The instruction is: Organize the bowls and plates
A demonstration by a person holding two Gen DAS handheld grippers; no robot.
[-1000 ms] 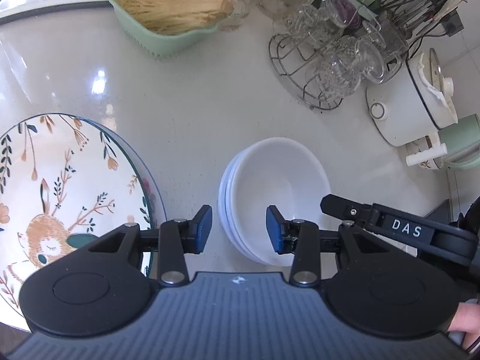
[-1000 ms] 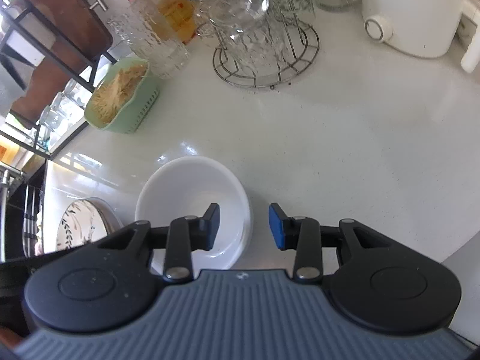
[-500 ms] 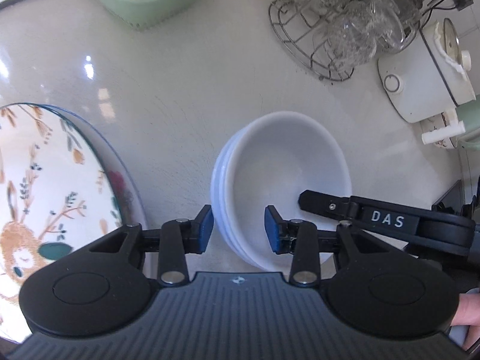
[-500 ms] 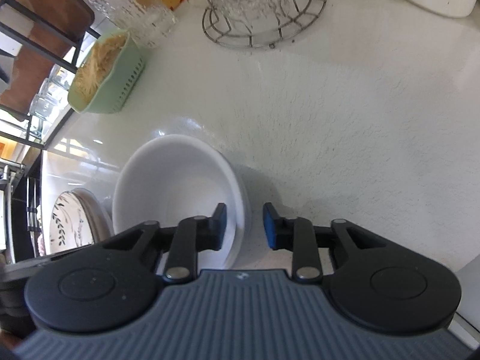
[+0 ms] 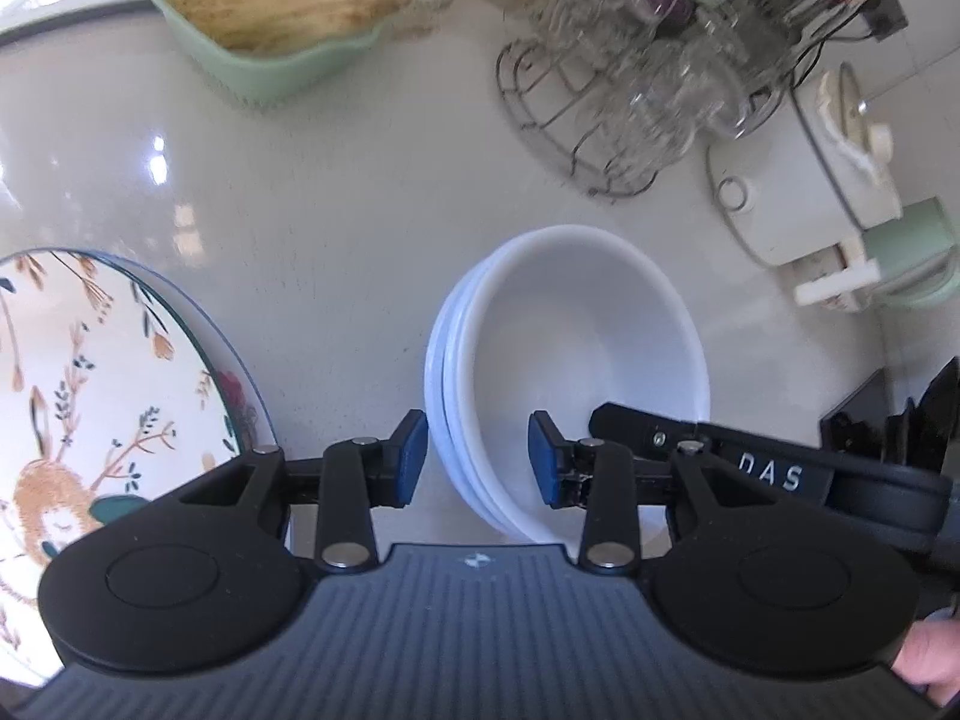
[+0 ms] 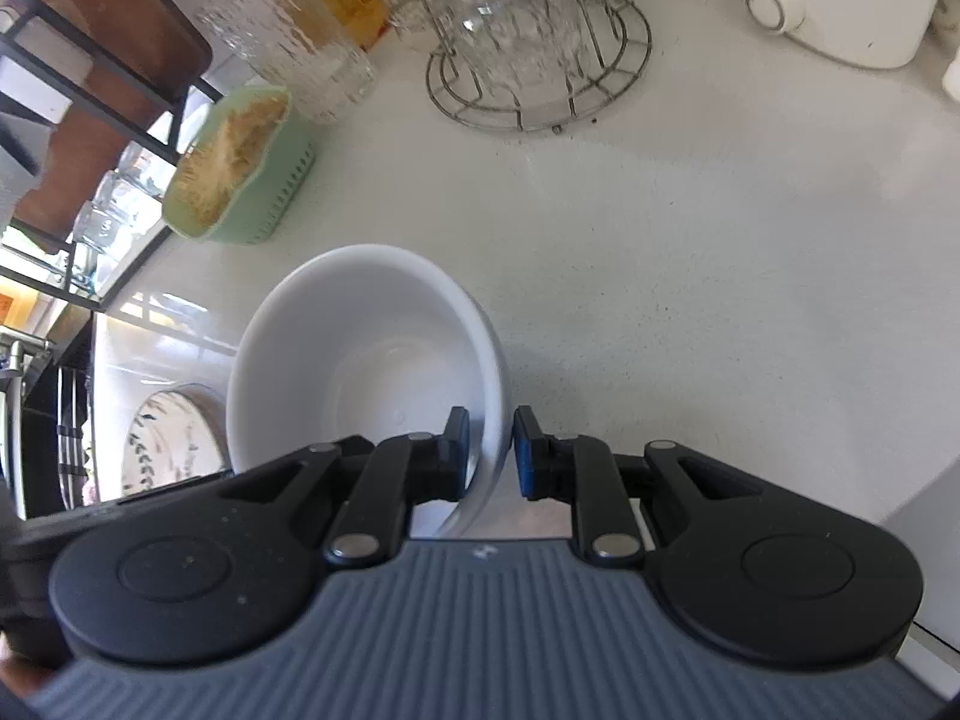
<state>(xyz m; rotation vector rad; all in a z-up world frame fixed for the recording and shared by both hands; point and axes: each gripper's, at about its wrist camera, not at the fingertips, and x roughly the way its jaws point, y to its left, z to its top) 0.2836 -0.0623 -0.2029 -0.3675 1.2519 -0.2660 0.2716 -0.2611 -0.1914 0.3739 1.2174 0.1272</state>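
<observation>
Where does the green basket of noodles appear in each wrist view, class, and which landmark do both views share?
Left wrist view: the green basket sits at the top, left of centre.
Right wrist view: it lies in the upper left, beside a textured glass jar.
Shared landmark: the round wire glass rack.

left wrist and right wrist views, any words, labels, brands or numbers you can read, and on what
"DAS": white letters on a black label on the right hand-held gripper, seen in the left wrist view.
Small pale logo mark on each hand-held gripper's grey ribbed body: too small to read.
No other text is legible.
</observation>
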